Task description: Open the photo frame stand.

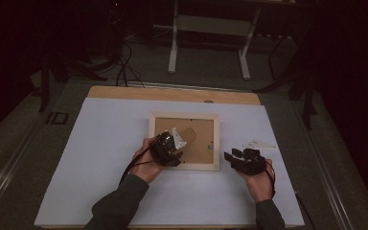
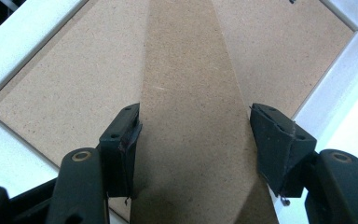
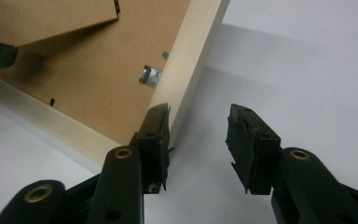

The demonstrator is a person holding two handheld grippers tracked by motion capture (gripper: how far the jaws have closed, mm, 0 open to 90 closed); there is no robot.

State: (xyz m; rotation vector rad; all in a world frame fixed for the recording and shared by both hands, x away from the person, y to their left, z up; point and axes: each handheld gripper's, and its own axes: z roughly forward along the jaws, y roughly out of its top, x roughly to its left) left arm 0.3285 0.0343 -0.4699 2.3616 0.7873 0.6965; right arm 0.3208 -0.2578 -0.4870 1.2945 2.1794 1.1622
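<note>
The picture frame (image 1: 184, 141) lies face down in the middle of the white surface (image 1: 100, 158). Its brown stand flap (image 2: 191, 116) sits between the left claw (image 2: 193, 135) pads, grasped. The right claw (image 3: 198, 140) is released, just beside the frame's edge.

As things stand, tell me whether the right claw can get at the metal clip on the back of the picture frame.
Probably yes. The right claw sits open beside the picture frame, with bare white sheet around it. The metal clip lies just past the frame's raised wooden edge, uncovered; the claw would only have to lift over that edge.
</note>
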